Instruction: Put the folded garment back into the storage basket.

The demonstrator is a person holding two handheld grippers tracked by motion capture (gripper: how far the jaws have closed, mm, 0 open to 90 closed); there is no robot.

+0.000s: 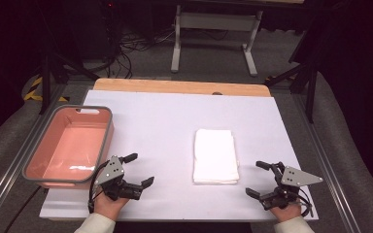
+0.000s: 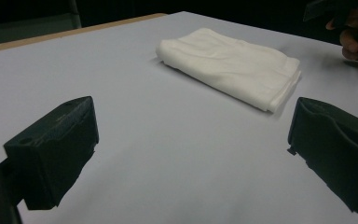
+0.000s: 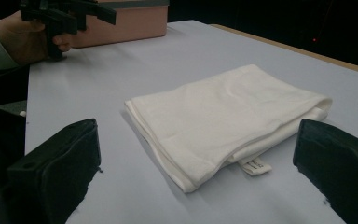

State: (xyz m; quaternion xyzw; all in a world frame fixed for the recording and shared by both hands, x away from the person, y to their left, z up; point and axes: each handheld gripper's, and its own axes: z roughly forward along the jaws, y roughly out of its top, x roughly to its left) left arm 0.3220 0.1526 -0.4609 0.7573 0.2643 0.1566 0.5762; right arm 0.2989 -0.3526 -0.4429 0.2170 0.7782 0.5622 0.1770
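A folded white cloth (image 1: 215,156) lies flat on the white table sheet (image 1: 175,126), right of centre. My left gripper (image 1: 139,170) rests near the front edge, left of the cloth and apart from it, jaws wide open and empty. My right gripper (image 1: 259,178) sits open just right of the cloth's near corner, also empty. In the left gripper view the cloth (image 2: 230,65) lies ahead beyond the spread jaws of that gripper (image 2: 191,149). In the right gripper view the cloth (image 3: 223,114) lies just ahead of the open gripper (image 3: 196,172), a small label at its near edge.
A pink bin with a grey rim (image 1: 43,150) stands empty at the table's left side, also seen as the bin (image 3: 135,21) behind the other hand. A wooden table edge (image 1: 179,86) runs along the back. Cables and a frame stand on the floor beyond.
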